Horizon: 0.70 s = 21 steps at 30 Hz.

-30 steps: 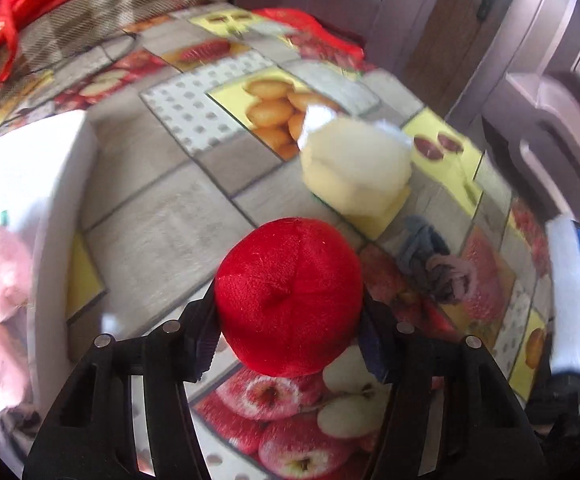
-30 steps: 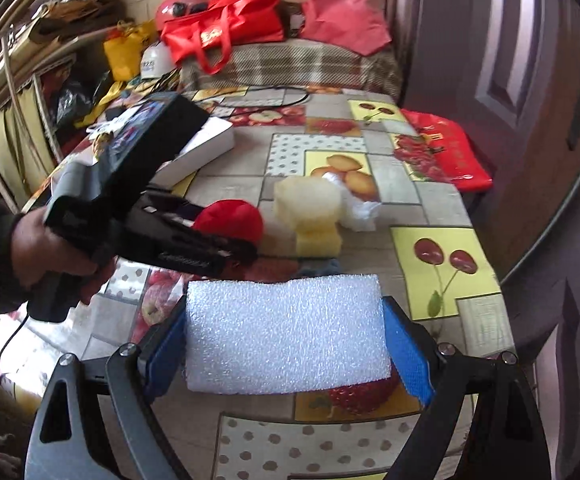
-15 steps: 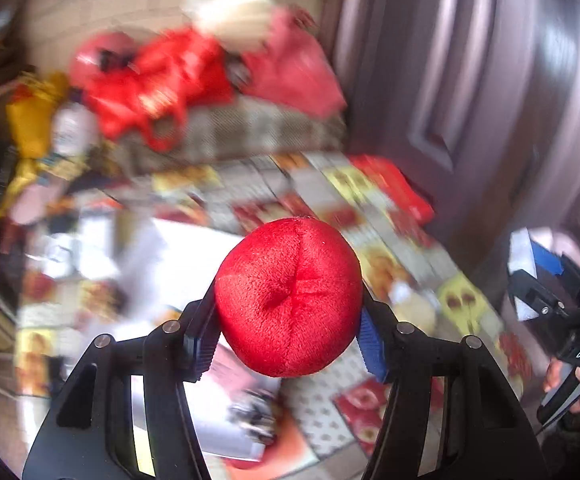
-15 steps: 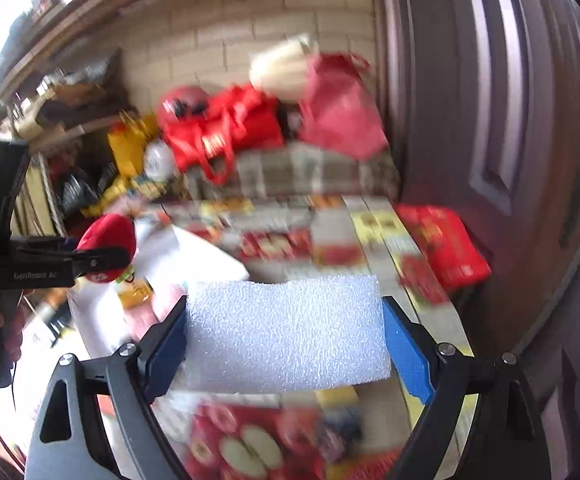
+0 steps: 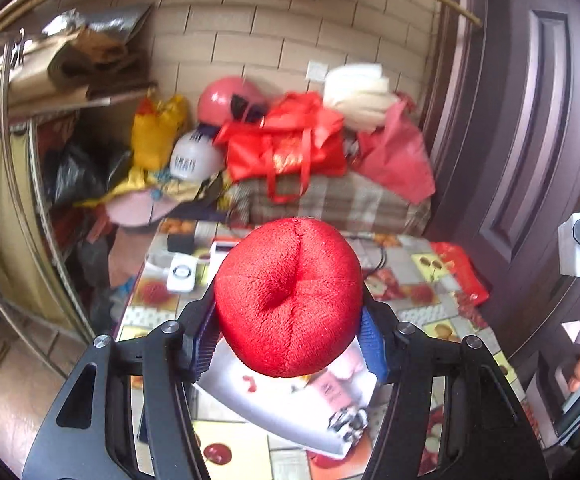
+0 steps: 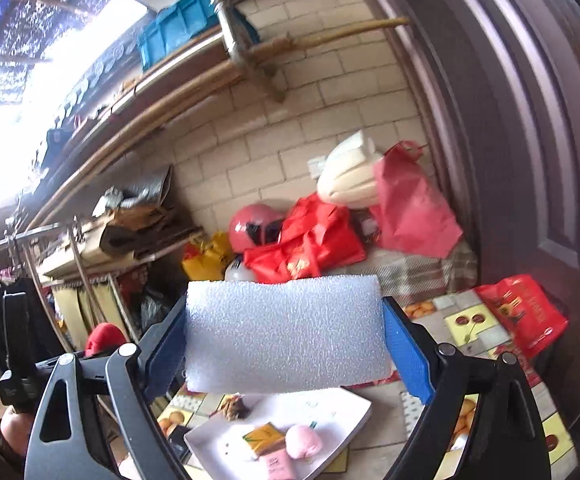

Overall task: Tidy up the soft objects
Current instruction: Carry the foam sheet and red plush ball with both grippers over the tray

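My left claw [image 5: 290,336] grips red plush ball [image 5: 288,298] mid-body, aloft over white tray [image 6: 329,412]; soft, light, squashes. Right claw [image 6: 284,344] clamps white foam block [image 6: 284,344] by its ends; featherlight, dents easily, so I'd squeeze gently.

I am standing in a cluttered home storeroom. Ahead of my claws a cream brick wall [image 5: 274,40] is rising behind heaped red cloth bags [image 5: 286,148], a pink helmet [image 6: 254,228] and a yellow sack [image 5: 158,132]. Below them a fruit-patterned oilcloth table [image 5: 429,280] is stretching out; to their right a dark panelled wooden door [image 6: 529,140] is standing.
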Tool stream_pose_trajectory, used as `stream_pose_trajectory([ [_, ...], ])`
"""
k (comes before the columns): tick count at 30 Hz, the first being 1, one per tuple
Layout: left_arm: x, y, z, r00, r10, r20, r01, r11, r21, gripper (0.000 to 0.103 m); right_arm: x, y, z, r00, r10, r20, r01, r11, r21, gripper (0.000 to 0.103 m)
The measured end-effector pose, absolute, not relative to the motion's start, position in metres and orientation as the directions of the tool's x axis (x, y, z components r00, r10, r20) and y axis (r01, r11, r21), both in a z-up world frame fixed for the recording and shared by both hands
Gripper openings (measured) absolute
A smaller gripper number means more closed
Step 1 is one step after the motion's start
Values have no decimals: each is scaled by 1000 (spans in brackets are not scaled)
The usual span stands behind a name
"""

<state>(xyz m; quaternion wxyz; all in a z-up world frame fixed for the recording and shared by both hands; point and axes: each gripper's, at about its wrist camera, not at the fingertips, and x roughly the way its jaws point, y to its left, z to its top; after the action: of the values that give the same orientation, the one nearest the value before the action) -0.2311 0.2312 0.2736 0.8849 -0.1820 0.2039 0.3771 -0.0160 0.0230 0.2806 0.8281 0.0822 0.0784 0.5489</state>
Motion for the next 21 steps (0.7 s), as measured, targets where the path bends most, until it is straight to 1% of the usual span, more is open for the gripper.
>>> stream_pose_trajectory([
  [4, -230, 234, 264, 619, 597, -510, -750, 643, -157, 60, -24, 40, 271, 361, 928, -94, -901, 373, 223, 90],
  [9, -222, 233, 253, 623, 574, -531, -742, 649, -168, 60, -35, 47, 263, 350, 927, -136, -904, 372, 211, 90],
  [21, -213, 238, 245, 626, 555, -547, -732, 661, -168, 60, -37, 60, 254, 341, 921, -190, -903, 377, 208, 90],
])
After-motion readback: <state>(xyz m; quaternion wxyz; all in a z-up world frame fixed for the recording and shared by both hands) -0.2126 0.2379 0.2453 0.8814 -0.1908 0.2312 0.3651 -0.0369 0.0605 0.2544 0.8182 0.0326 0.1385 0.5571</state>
